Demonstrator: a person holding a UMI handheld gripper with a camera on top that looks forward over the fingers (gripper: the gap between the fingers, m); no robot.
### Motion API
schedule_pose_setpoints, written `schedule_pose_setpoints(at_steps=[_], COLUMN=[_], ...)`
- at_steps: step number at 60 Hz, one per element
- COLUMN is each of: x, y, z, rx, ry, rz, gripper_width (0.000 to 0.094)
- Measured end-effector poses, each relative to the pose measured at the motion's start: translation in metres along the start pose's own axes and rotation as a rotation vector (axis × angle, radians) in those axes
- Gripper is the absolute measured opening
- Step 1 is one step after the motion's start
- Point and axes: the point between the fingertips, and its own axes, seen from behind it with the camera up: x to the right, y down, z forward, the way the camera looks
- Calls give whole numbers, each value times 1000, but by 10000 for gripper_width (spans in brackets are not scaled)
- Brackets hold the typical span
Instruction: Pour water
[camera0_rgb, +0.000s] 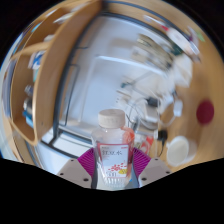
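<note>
A clear plastic water bottle (110, 145) with a white cap and a white label with red and blue print stands upright between my gripper's (111, 163) two fingers. The magenta pads (86, 161) press against both sides of the bottle, so the gripper is shut on it. The bottle's base is hidden below the fingers. The bottle appears lifted above the white worktop (85, 95). No cup or other vessel for the water is clear in view.
A wooden frame or shelf (50, 60) runs along the left. Beyond the bottle on the right lie cluttered things, among them a dark red round object (205, 112) and a white round container (178, 150). All of it is blurred.
</note>
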Motion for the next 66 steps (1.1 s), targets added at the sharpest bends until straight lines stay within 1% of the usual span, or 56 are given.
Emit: schedule_pose_setpoints(at_steps=[3,6,8,14,18,24,28,30,34,41,45,46,48,52,58,63,66], x=[-3,1,3,30,53,101,136,149,170,198,211,214,210,210,208,208,215], y=[-18,-38,-54,-99,-121,-144,-147,-144,-145,-143,-139,-138,-138,-138,-136,-136,-132], z=[-6,-14,-18,-32,-40,-44,-42,-39,-35,-26,-19,-18,-15,-13,-16,-19,-20], rx=[11,44,56,135,176,206,183,167,178,160,133,131,149,164,170,174,146], ry=[24,56,107,229,285,379,421,422,422,446,459,456,432,412,387,387,406], rz=[-226,-430,-553,-843,-934,-1008,-1030,-1027,-1009,-1054,-1081,-1090,-1113,-1121,-1131,-1119,-1108], gripper_width=[481,487,489,487,485,487,489,489,488,491,493,514,503,515,566,604,636])
